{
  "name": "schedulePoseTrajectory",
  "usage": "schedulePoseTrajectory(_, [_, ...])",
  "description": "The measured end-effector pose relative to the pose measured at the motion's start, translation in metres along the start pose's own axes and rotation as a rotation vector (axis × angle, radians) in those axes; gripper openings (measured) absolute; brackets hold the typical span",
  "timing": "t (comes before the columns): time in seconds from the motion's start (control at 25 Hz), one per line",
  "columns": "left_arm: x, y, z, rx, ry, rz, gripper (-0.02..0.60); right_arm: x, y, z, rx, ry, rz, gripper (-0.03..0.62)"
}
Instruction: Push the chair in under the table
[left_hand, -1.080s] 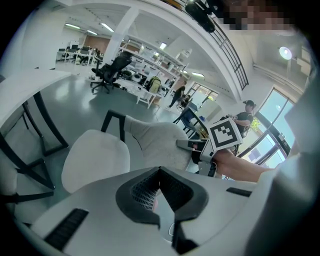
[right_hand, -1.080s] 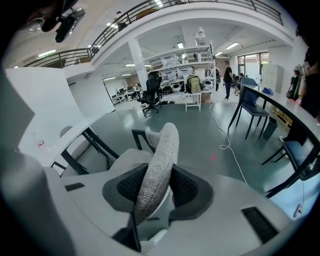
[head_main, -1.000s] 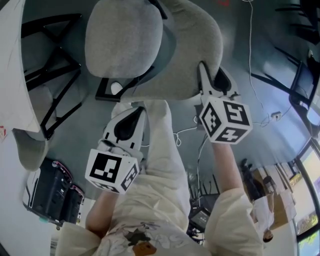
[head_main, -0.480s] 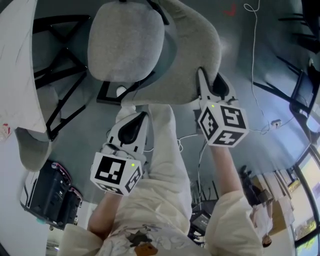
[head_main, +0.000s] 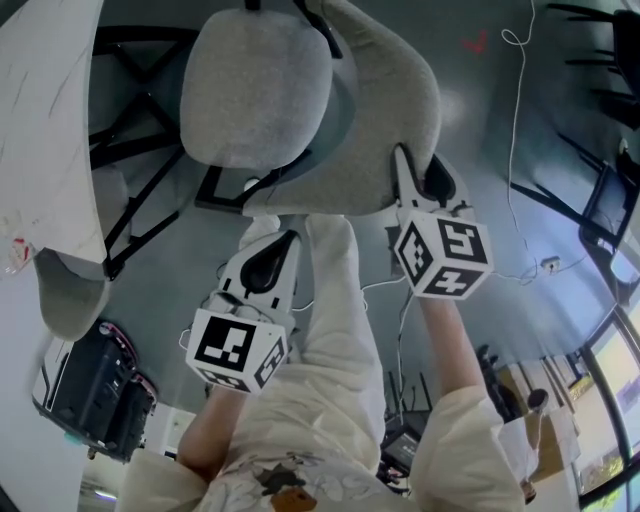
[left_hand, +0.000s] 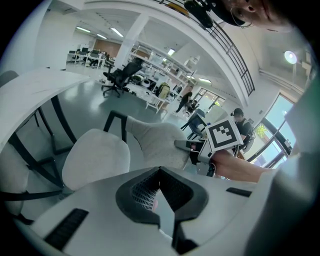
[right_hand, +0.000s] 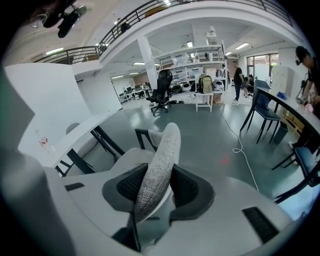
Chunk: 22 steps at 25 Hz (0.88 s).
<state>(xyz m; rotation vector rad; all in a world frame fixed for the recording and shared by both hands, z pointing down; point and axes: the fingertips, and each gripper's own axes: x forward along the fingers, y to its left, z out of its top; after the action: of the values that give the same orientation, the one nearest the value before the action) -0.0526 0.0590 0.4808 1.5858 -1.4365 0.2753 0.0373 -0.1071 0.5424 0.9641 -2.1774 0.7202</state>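
The grey upholstered chair (head_main: 255, 85) stands on black legs beside the white table (head_main: 50, 150), seat toward the table. My right gripper (head_main: 425, 175) is shut on the top edge of the curved backrest (head_main: 390, 110). In the right gripper view the backrest (right_hand: 162, 150) runs between the black pads (right_hand: 187, 187), with the table (right_hand: 60, 125) beyond it. My left gripper (head_main: 287, 238) is shut with nothing in it, just behind the backrest's lower edge. In the left gripper view its jaws (left_hand: 160, 172) meet, facing the backrest (left_hand: 155, 142) and seat (left_hand: 95, 157); I cannot tell whether they touch it.
A second grey chair (head_main: 70, 290) sits tucked under the table at the left. A black case (head_main: 95, 385) lies on the floor beside it. White cables (head_main: 515, 120) trail across the grey floor, and black chairs (head_main: 605, 190) stand at the right.
The chair has slid toward the table with both grippers following it. The gap between the seat and the table edge is narrower. The right grip on the backrest is unchanged.
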Motion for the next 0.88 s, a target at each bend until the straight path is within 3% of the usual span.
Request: schedulePoseTrajectory(0.88, [-0.045, 0.073, 0.015, -0.068, -0.053, 0.057, 0.009, 0.046, 0.107, 0.017, -0.054, 0.011, 0.094, 0.144])
